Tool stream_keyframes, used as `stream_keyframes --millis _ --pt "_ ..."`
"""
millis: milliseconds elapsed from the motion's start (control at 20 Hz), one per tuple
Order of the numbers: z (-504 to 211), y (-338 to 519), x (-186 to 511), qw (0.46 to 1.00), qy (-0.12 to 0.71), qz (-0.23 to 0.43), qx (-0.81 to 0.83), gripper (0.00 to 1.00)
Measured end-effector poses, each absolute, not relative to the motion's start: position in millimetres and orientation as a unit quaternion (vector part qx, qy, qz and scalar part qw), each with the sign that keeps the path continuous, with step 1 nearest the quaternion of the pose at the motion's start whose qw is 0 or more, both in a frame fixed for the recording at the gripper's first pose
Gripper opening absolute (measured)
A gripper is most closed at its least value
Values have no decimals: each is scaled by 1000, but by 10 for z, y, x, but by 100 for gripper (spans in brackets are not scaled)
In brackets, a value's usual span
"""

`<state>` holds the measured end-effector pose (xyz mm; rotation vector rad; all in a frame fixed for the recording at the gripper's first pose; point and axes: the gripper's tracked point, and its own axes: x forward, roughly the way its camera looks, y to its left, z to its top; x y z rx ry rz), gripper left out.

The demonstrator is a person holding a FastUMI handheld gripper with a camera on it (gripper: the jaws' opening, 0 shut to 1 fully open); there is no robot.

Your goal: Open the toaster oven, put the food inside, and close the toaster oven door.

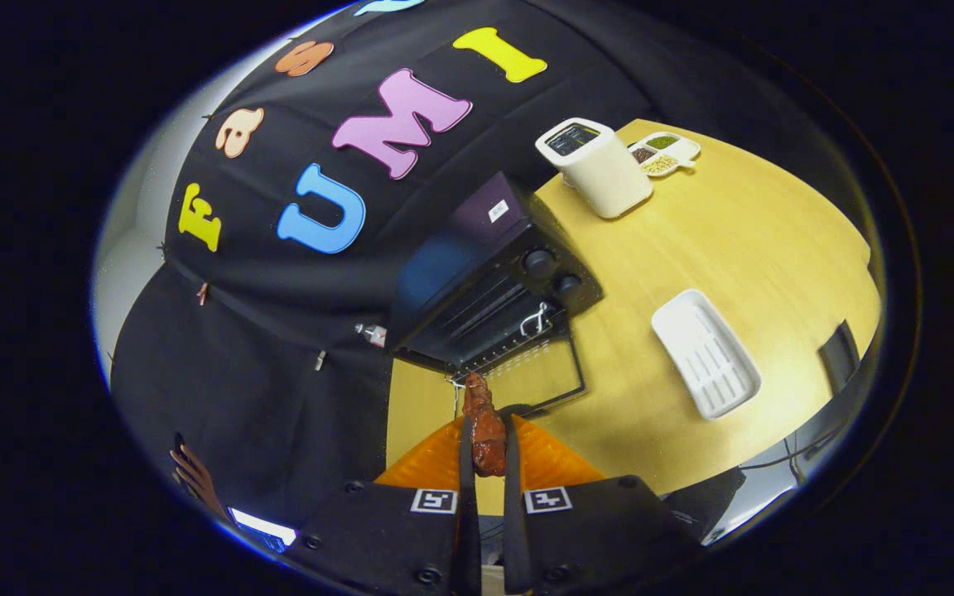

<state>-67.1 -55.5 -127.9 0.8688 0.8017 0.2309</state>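
Note:
A reddish-brown piece of food [485, 426], long and glazed like a drumstick, is pinched between both fingers of my gripper [486, 439], which is shut on it. Its far end points at the black toaster oven [489, 277] just beyond the fingertips. The oven's glass door [545, 372] hangs open, folded down onto the wooden table [742, 248], and a wire rack [498, 335] shows inside. Two round knobs [539, 262] sit on the oven's front panel. The whole view is tilted, so the oven appears rotated.
An orange ribbed tray [551, 459] lies on the table under the fingers. An empty white tray [705, 352] rests beside the oven. Farther off stand a white toaster [597, 165] and a small divided dish of grains [663, 153]. A person's hand [195, 480] shows beside the gripper body.

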Motion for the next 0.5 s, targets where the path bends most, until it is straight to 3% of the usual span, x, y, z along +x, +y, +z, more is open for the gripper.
stream_keyframes --millis 500 --pt "-1235 299 -489 822 338 116 444 15"
